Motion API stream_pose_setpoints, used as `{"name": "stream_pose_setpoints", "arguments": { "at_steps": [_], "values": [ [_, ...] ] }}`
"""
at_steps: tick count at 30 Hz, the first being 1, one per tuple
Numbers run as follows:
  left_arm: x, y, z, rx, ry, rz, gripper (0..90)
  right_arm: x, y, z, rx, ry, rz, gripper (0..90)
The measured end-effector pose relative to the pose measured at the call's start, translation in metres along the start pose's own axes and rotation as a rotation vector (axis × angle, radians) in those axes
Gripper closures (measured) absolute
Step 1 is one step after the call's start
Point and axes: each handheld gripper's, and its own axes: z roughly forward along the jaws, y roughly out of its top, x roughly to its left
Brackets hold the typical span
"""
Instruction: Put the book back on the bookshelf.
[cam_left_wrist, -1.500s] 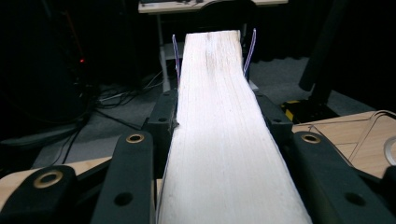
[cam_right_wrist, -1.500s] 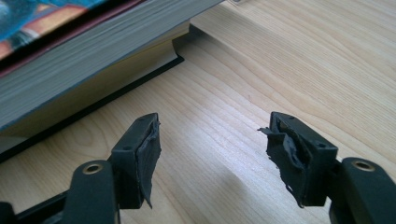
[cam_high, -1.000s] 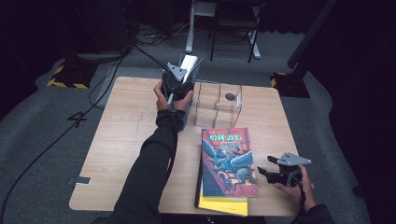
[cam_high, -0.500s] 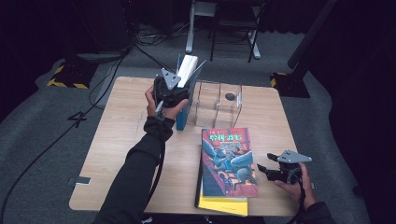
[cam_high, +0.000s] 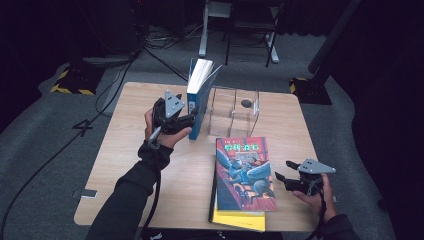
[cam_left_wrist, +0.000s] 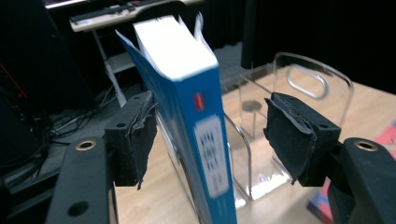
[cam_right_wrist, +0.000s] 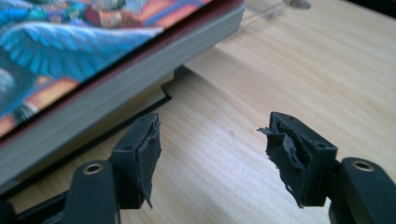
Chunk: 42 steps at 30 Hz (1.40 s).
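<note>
Wooden table (cam_high: 130, 165) in a dark room. Left gripper (cam_high: 186, 119) jaws, just opening, straddle upright blue book (cam_high: 199, 97) near far edge; right gripper (cam_high: 281, 170) open, empty.

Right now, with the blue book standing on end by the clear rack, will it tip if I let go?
Probably. The blue book stands upright, leaning at the clear rack, and its pages fan open on top, so it looks floppy. The left hand-held gripper has just been opening, its pads off the covers, so the book may slide.
</note>
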Motion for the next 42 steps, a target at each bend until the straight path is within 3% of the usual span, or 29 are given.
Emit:
{"name": "stream_pose_setpoints", "arguments": {
  "at_steps": [9,15,18,21,24,29,37,42],
  "values": [
    [-0.013,-0.034,-0.012,0.06,-0.09,0.042,31.8,0.001,0.003,-0.002,0.001,0.022,0.015,35.7],
    [-0.024,-0.063,-0.022,0.105,-0.187,0.067,31.2,0.009,0.01,-0.006,0.004,0.052,-0.008,36.0],
    [-0.03,-0.082,-0.027,0.139,-0.241,0.079,28.7,0.011,0.013,-0.008,0.003,0.057,-0.013,35.9],
    [-0.035,-0.099,-0.031,0.18,-0.269,0.106,26.9,0.012,0.015,-0.011,-0.004,0.061,-0.006,35.5],
    [-0.04,-0.116,-0.032,0.242,-0.322,0.129,24.8,0.013,0.019,-0.014,-0.026,0.071,0.022,33.2],
    [-0.051,-0.137,-0.033,0.326,-0.388,0.158,24.1,0.018,0.025,-0.019,-0.037,0.083,0.018,32.0],
    [-0.062,-0.155,-0.036,0.39,-0.471,0.153,22.7,0.029,0.033,-0.019,-0.03,0.135,0.0,28.3],
    [-0.065,-0.159,-0.035,0.412,-0.491,0.17,21.9,0.035,0.037,-0.016,0.004,0.203,0.013,23.7]
  ]
}}
